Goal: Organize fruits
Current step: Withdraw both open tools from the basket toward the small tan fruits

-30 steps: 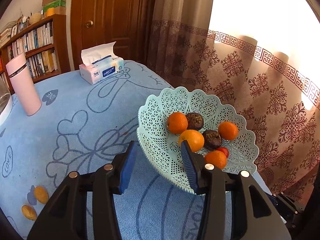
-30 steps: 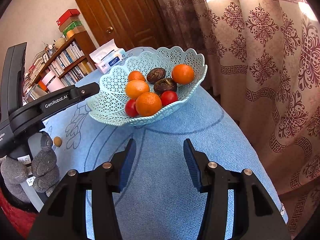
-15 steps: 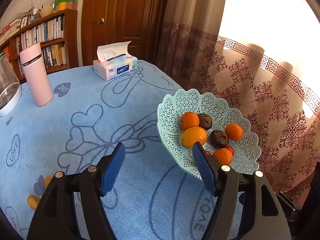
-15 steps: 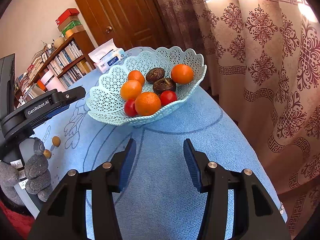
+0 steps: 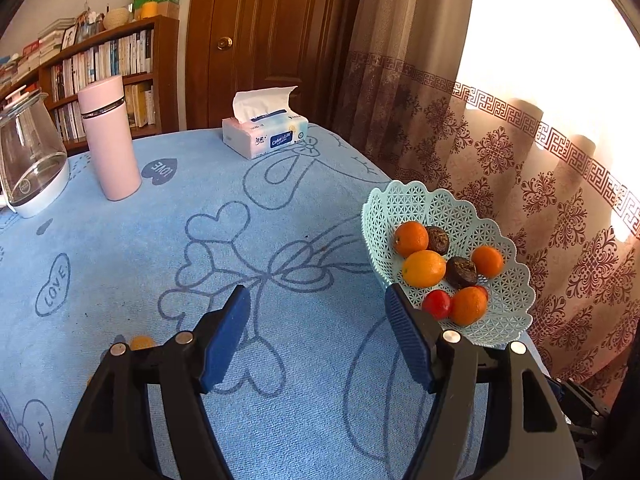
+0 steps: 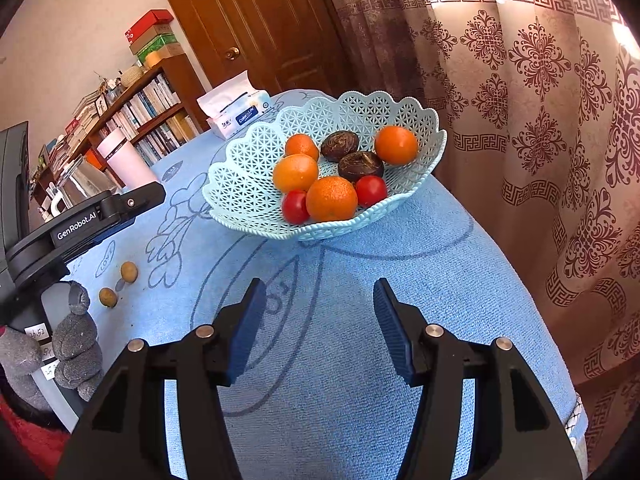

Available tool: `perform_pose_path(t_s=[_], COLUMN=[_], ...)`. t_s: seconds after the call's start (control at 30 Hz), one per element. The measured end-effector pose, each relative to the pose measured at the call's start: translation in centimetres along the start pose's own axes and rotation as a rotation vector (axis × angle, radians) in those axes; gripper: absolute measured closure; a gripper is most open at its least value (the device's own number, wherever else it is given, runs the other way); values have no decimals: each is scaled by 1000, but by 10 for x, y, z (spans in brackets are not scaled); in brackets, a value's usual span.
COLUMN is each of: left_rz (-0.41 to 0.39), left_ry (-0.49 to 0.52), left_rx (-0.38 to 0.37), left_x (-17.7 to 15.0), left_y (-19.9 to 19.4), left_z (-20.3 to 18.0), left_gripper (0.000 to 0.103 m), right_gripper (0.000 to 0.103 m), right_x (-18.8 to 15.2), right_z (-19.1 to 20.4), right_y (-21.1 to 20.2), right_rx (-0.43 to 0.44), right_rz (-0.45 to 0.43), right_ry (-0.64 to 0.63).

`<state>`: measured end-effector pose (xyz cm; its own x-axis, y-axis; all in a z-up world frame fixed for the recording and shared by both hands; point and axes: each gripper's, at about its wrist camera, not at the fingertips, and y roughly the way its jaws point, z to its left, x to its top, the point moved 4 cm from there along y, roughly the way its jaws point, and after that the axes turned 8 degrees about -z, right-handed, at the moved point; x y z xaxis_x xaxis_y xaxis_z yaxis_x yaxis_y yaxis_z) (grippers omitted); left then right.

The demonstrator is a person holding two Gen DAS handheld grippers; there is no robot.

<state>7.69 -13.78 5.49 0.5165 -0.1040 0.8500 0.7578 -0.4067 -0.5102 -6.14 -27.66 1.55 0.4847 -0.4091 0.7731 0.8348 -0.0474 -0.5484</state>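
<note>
The two small brown fruits (image 6: 119, 284) lay on the surface left of the basket (image 6: 240, 184), nearer the left gripper (image 5: 316, 336), both grippers' jaws spread and empty.

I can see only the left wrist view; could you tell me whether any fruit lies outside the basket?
Observer: Yes, two small brown fruits lie on the cloth, apart from the basket, on the side where the left gripper is.
Operator: Thank you. Is the right gripper holding anything?
Observer: No, the right gripper is open and empty, over the cloth just short of the basket.
Operator: And how many tomatoes are in the basket?
Observer: Two tomatoes, one on either side of the front orange.
</note>
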Motion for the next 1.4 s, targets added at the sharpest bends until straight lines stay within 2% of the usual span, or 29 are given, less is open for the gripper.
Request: perform_pose_path(t_s=[0.6,1.07,1.17,1.4], left_rz=[-29,21,41,81], left_ry=[-89,-162,-169,-172], left_rx=[124,222,229,221], left_x=[-15,-42,-49,-60], left_y=[-41,-46,-42,-32], left_z=[85,145,150,154], left_gripper=[33,33,36,48], right_gripper=[45,45,45,45], right_x=[-11,-21,-21,-23], right_z=[48,72,75,80], right_y=[5,11,12,15], right_rx=[67,98,100,101], right_rz=[39,75,80,91], right_ry=[-73,-113,-121,-133])
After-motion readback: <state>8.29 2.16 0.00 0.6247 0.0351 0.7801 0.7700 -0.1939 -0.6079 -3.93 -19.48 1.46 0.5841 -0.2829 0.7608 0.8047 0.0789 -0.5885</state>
